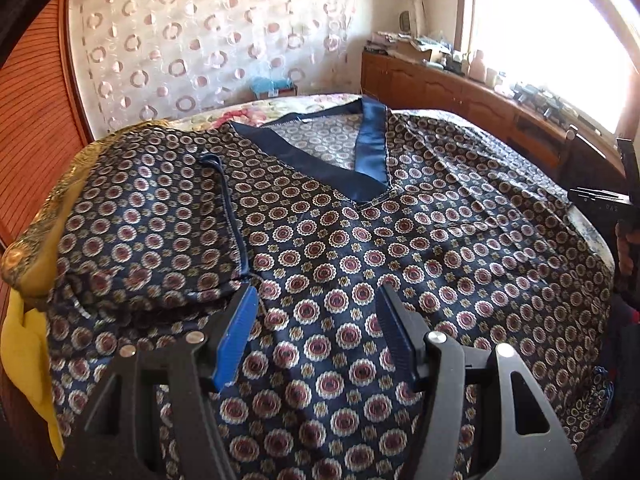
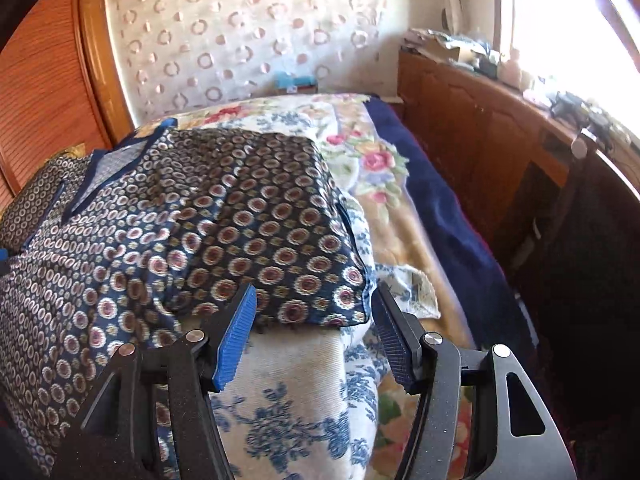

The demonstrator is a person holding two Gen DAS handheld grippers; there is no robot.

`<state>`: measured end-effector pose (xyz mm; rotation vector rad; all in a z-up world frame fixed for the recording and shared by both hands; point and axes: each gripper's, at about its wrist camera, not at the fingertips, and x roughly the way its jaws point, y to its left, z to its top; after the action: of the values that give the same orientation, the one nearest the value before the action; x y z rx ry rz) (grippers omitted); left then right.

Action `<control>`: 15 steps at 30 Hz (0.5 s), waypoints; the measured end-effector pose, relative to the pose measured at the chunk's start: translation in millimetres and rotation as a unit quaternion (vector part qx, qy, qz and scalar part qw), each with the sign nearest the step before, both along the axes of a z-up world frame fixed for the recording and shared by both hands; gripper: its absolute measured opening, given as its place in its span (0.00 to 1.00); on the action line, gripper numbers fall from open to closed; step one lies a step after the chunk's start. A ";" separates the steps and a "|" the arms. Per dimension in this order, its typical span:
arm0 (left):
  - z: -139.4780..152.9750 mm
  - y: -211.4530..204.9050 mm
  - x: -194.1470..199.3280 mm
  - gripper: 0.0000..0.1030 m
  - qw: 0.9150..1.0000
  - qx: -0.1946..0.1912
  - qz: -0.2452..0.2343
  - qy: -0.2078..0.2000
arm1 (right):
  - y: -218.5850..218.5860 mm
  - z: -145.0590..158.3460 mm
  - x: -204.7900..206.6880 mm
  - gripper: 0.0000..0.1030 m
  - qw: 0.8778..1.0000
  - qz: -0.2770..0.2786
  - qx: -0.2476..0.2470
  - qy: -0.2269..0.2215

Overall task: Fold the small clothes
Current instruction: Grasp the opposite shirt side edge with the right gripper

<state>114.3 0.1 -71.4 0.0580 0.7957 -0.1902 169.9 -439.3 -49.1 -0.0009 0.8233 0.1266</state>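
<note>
Navy satin-like V-neck top (image 1: 360, 240) patterned with red-and-cream medallions, spread front-up across a floral-print bed (image 2: 360, 152), neckline toward the far wall, both sleeves already turned in over the body. Left sleeve (image 1: 148, 216) lying folded over the chest; right sleeve (image 2: 272, 232) folded likewise, its cuff end hanging at the edge of a white-and-blue floral cushion (image 2: 288, 400). Likely light, limp and slippery: prone to sliding off its own folds, so best pinched through both layers at a hem or a fold corner rather than mid-panel. Left tool (image 1: 316, 300) hovering just above the lower chest, jaws apart, nothing between them. Right tool (image 2: 314, 304) poised at the folded sleeve's near edge, jaws apart and straddling it, not yet pinching.
</note>
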 end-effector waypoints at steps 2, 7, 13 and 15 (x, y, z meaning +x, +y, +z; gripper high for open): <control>-2.6 -2.0 5.9 0.58 1.000 0.006 -0.002 0.008 | -3.9 -2.0 6.4 0.59 1.000 0.000 -0.011 0.010; -13.1 -3.5 18.1 0.58 0.999 0.006 -0.006 0.036 | -15.8 -4.9 17.2 0.59 0.999 0.004 0.023 0.032; -20.0 -7.2 20.6 0.59 0.999 0.006 -0.021 0.050 | -24.3 -7.4 22.4 0.47 0.998 0.003 0.040 0.043; -20.7 -8.4 20.0 0.60 0.999 0.007 -0.023 0.049 | -26.1 -7.4 23.1 0.40 0.998 0.007 0.050 0.042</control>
<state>134.3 -8.3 -92.1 0.0812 0.8934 -0.2322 193.0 -465.5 -56.5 0.0945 0.9001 0.1813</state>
